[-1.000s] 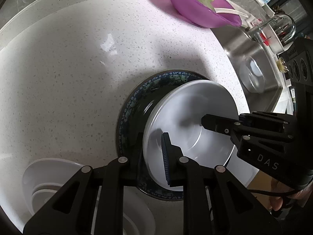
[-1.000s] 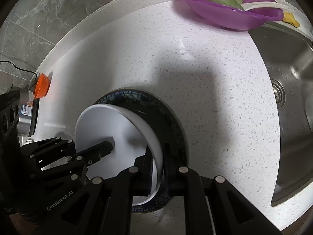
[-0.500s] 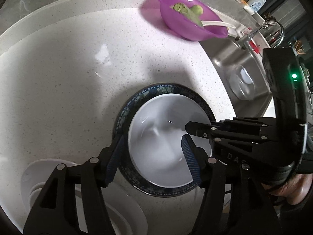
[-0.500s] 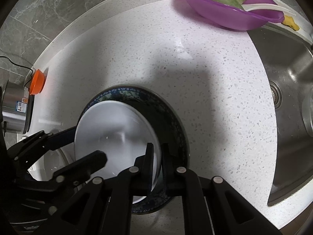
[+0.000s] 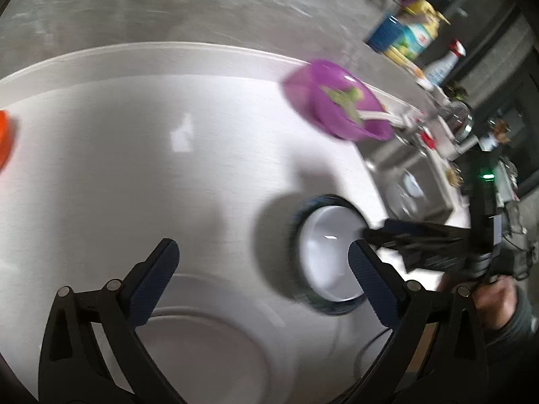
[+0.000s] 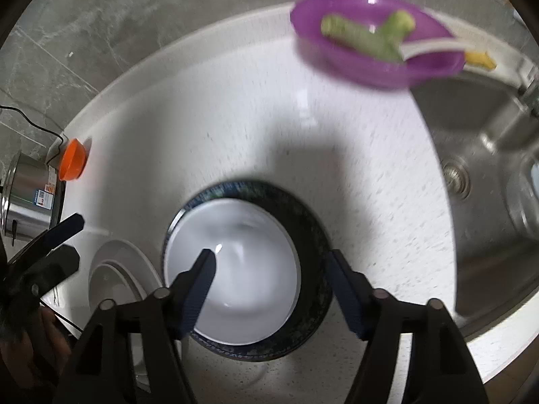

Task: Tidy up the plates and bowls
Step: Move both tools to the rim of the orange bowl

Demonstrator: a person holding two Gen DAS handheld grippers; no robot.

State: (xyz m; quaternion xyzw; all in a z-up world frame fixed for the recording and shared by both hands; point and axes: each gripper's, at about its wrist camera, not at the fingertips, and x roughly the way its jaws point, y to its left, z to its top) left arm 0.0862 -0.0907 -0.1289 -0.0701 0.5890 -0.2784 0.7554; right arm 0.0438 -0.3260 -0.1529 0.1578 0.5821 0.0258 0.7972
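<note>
The right gripper (image 6: 269, 262) has just spread its jaws and grips nothing — the white bowl (image 6: 235, 269) sits below in the dark patterned plate (image 6: 313, 232) on the speckled counter (image 6: 235, 118). The left gripper (image 5: 262, 256), also just opened wide, hangs empty over a white plate (image 5: 202, 350). Beyond, a purple bowl (image 6: 370, 64) holds green vegetables beside the steel sink (image 6: 488, 185); labels blur.

The left gripper (image 5: 262, 262), jaws just opened wide, is hovering empty; white bowl (image 5: 328, 252) is sitting in the blue-rimmed plate (image 5: 296, 222).
</note>
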